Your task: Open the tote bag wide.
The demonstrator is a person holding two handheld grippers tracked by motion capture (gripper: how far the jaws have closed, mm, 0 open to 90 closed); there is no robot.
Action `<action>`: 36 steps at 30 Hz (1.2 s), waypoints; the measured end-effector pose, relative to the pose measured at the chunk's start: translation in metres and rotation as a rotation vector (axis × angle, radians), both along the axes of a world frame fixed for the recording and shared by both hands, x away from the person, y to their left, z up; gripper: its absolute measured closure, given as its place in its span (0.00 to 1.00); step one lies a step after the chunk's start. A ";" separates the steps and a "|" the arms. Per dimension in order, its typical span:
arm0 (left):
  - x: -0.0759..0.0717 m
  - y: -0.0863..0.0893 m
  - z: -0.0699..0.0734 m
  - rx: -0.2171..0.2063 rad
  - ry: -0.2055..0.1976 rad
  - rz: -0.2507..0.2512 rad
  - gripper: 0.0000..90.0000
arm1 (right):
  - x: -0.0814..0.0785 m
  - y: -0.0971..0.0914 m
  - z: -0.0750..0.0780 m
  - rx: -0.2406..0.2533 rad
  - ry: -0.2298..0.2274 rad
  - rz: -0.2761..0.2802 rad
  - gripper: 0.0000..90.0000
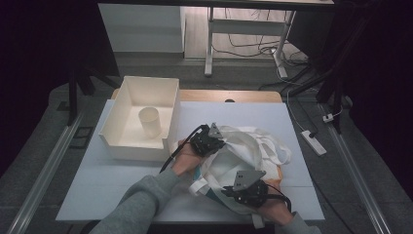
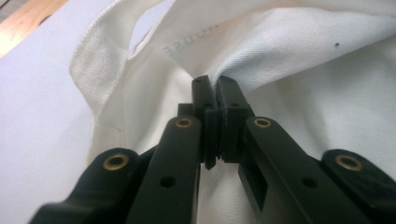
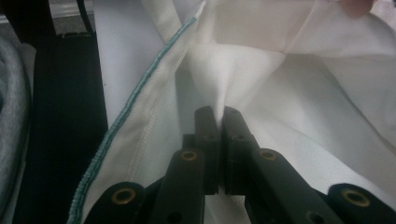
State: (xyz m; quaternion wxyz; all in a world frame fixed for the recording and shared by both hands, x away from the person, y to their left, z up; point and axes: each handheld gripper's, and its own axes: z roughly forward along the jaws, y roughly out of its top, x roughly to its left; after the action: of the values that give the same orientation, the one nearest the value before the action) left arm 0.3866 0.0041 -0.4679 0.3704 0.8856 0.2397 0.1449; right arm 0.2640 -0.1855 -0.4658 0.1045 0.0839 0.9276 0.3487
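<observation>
High view: both grippers clamped on white cloth bag (image 1: 246,151), right of the white box (image 1: 141,119).
Left gripper (image 1: 208,140) pinches the bag's edge nearest the box; right gripper (image 1: 247,191) pinches its near edge, farther from the box.

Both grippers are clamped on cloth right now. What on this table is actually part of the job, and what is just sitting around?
In the job:
white cloth bag, pinched by both
left gripper, shut on its fabric
right gripper, shut on a fold

Lying about:
white open box, back left
paper cup upright inside it
power strip on the floor
</observation>
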 end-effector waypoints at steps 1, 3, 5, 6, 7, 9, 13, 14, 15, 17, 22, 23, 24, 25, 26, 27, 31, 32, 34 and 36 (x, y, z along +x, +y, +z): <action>0.001 0.001 0.000 -0.002 0.002 0.002 0.97 | 0.000 0.000 0.000 -0.005 -0.004 0.002 0.96; 0.002 0.002 -0.001 -0.007 0.011 0.008 0.97 | 0.001 -0.001 -0.001 -0.013 -0.009 0.001 0.96; 0.003 0.002 -0.003 -0.011 0.018 0.010 0.97 | 0.003 -0.002 -0.004 -0.019 -0.003 -0.002 0.96; 0.003 0.001 -0.003 -0.010 0.016 0.010 0.97 | 0.004 -0.003 -0.005 -0.020 0.000 -0.005 0.96; 0.002 0.001 -0.003 -0.009 0.014 0.011 0.97 | 0.004 -0.003 -0.006 -0.021 0.002 -0.006 0.96; 0.002 0.002 -0.002 -0.013 0.006 0.015 0.97 | 0.005 -0.004 -0.007 -0.024 -0.002 -0.012 0.96; 0.005 0.009 0.003 -0.047 0.005 0.035 0.97 | 0.006 -0.006 -0.005 -0.023 -0.018 -0.031 0.96; 0.006 0.010 0.003 -0.054 0.006 0.040 0.97 | 0.005 -0.006 -0.003 -0.021 -0.027 -0.035 0.96; 0.007 0.012 0.004 -0.062 0.006 0.046 0.97 | 0.005 -0.006 -0.002 -0.021 -0.035 -0.038 0.96; 0.008 0.015 0.005 -0.076 0.008 0.063 0.97 | 0.002 -0.005 0.002 -0.024 -0.053 -0.036 0.96; 0.012 0.018 0.002 -0.078 0.024 0.072 0.97 | 0.000 -0.003 0.003 -0.043 -0.046 -0.013 0.96; 0.013 0.018 0.001 -0.075 0.029 0.072 0.97 | 0.000 -0.003 0.002 -0.048 -0.040 -0.013 0.96; 0.013 0.018 0.000 -0.073 0.032 0.072 0.97 | 0.001 -0.003 0.000 -0.052 -0.029 -0.013 0.96; 0.013 0.017 0.000 -0.070 0.033 0.071 0.97 | 0.002 -0.003 -0.001 -0.058 -0.015 -0.010 0.96; 0.013 0.016 -0.001 -0.060 0.035 0.065 0.97 | 0.003 -0.003 -0.003 -0.062 -0.007 -0.009 0.96; 0.013 0.015 -0.002 -0.059 0.035 0.065 0.97 | 0.005 -0.004 -0.005 -0.063 0.008 -0.010 0.96; 0.012 0.013 -0.005 -0.046 0.037 0.058 0.97 | 0.011 -0.008 -0.012 -0.074 0.045 -0.019 0.96; 0.012 0.013 -0.005 -0.044 0.036 0.058 0.97 | 0.012 -0.009 -0.014 -0.082 0.050 -0.023 0.96; 0.012 0.013 -0.006 -0.044 0.035 0.060 0.97 | 0.015 -0.011 -0.018 -0.082 0.063 -0.029 0.96; 0.013 0.014 -0.006 -0.049 0.035 0.065 0.97 | 0.017 -0.013 -0.018 -0.080 0.071 -0.036 0.96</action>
State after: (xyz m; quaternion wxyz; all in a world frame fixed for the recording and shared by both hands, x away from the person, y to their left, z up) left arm 0.3995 0.0177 -0.4737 0.3828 0.8704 0.2783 0.1356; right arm 0.2813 -0.1984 -0.4835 0.0810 0.1087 0.9422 0.3064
